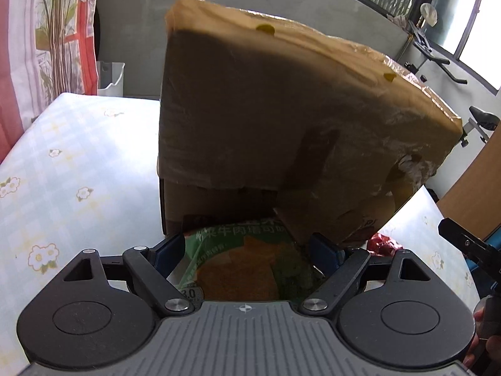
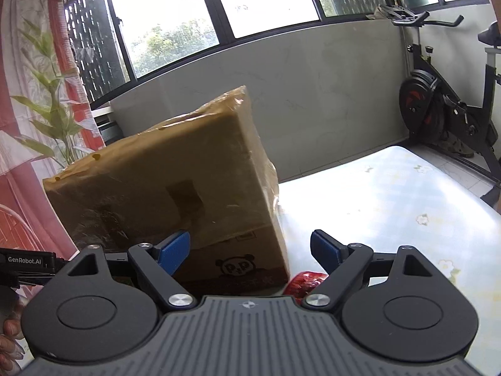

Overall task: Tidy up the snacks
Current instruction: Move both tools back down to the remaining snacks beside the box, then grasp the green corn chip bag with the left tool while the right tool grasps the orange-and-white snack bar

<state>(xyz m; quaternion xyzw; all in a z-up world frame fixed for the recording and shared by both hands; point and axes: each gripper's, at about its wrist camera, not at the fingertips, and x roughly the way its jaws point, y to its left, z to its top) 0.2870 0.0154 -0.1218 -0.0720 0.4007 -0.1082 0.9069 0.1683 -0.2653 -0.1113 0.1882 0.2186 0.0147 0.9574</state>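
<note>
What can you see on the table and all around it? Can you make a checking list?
Surface: table under a pale checked cloth with small flowers.
Job's things: green snack bag lying in front of the left gripper; red shiny wrapped snack beside the cardboard box, which is wrapped in clear tape.
Clutter: nothing seen.
Grippers: left gripper open, the green bag between its blue pads, not pinched; right gripper open, holding nothing.
Cables: nothing seen.
Surroundings: exercise bike, windows, grey low wall, flowered curtain.
</note>
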